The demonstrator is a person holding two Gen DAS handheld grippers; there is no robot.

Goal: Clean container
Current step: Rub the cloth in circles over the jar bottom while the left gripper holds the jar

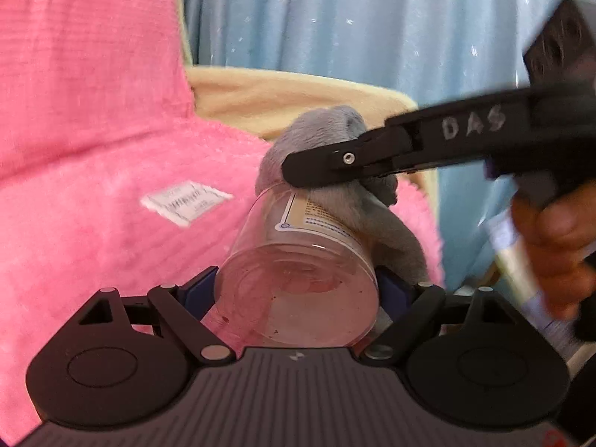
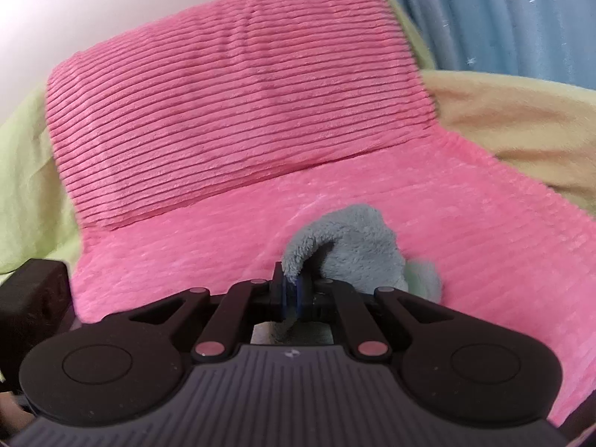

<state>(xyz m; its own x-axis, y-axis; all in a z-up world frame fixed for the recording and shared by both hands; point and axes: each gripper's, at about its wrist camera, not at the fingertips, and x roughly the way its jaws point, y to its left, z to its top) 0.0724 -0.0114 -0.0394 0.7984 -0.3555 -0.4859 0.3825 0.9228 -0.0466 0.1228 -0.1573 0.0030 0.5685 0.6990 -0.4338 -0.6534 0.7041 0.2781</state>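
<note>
Item one, my left gripper [image 1: 298,290]: clamped on a clear plastic container [image 1: 298,279], lower centre of the left wrist view, its round base toward the camera and its body tilting away up-frame, a printed label [image 1: 316,219] on its upper side. Reddish specks and a pinkish film show through the base (whether residue or only the pink behind it, I cannot tell). Item two, my right gripper [image 1: 324,171]: entering from the right of that same view, closed on a grey fluffy cloth [image 1: 335,141], which is bunched at the container's far end and trails down its right flank. In the right wrist view the pads stand together with a fold of the cloth [image 2: 346,246] pinched between them, lower centre. Whether the cloth reaches inside the mouth is hidden from me. Handling note, my judgement: hold the left clamp firm without crushing the thin wall, press the cloth flat to the plastic and work round it, turning the container so that the specked base gets reached. Surroundings: pink ribbed cushion [image 2: 238,85] upper left, pink ribbed blanket [image 2: 465,223] beneath, a white tag [image 1: 186,203] on it, beige fabric [image 1: 298,93] mid-frame, blue curtain [image 1: 372,18] along the top. Obstruction: the loose cloth tail could snag my left finger.
</note>
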